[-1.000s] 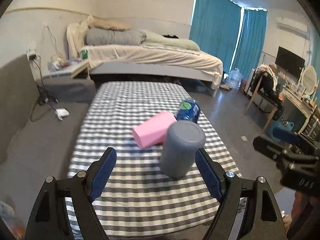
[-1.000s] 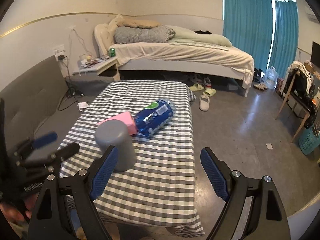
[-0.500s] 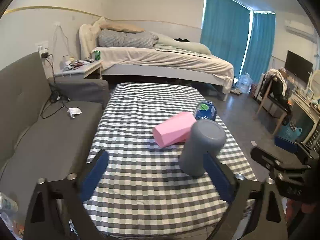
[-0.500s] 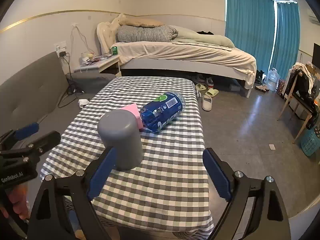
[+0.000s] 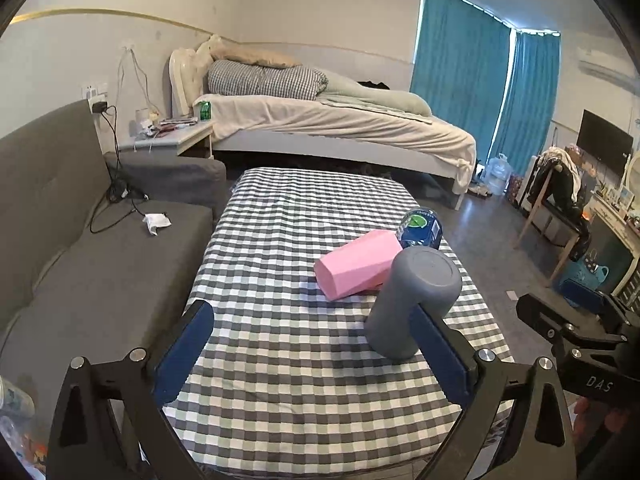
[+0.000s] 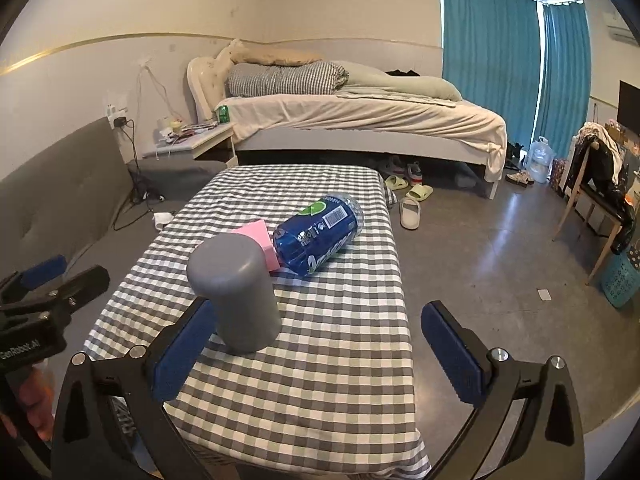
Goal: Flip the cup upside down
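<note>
A grey cup (image 5: 408, 300) stands on the checked tablecloth with its closed end up; it also shows in the right wrist view (image 6: 236, 292). My left gripper (image 5: 312, 352) is open and empty, near the table's front edge, its right finger just in front of the cup. My right gripper (image 6: 316, 352) is open and empty, its left finger just in front of the cup. Neither gripper touches the cup.
A pink box (image 5: 356, 264) lies behind the cup, and a blue bottle (image 6: 320, 236) lies on its side beside it. A grey sofa (image 5: 80, 260) runs along the table's left. A bed (image 5: 340, 128) stands behind. Bare floor (image 6: 500, 260) lies to the right.
Both grippers have drawn back from the cup toward the table's front edge. The cup, box and bottle have not moved.
</note>
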Tool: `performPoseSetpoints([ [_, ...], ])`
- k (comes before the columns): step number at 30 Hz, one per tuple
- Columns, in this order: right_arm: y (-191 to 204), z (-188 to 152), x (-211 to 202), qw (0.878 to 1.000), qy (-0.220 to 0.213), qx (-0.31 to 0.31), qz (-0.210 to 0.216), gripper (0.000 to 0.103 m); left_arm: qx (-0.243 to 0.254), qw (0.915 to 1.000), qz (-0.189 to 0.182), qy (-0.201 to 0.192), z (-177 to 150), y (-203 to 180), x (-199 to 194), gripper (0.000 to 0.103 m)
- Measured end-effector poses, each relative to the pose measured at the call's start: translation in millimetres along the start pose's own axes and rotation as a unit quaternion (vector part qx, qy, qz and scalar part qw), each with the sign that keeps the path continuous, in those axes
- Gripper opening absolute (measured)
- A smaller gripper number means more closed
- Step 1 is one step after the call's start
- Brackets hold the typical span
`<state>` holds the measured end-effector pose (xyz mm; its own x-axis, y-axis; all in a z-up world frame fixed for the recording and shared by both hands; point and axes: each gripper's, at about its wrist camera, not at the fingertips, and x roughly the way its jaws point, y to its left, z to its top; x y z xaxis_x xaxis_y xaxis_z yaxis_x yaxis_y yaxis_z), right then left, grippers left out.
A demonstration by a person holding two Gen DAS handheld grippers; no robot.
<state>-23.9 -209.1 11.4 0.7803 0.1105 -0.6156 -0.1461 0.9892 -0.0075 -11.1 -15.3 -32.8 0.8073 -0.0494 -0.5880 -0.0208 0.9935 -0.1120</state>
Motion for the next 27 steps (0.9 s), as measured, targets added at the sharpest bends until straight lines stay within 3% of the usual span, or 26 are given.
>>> performPoseSetpoints([
  [27,9.2,1.7,-3.6,1.0,-0.001,-0.016,-0.009,0.103,-0.002,1.0,0.003,-0.004,-2.1,2.4,-3.9,0.101],
])
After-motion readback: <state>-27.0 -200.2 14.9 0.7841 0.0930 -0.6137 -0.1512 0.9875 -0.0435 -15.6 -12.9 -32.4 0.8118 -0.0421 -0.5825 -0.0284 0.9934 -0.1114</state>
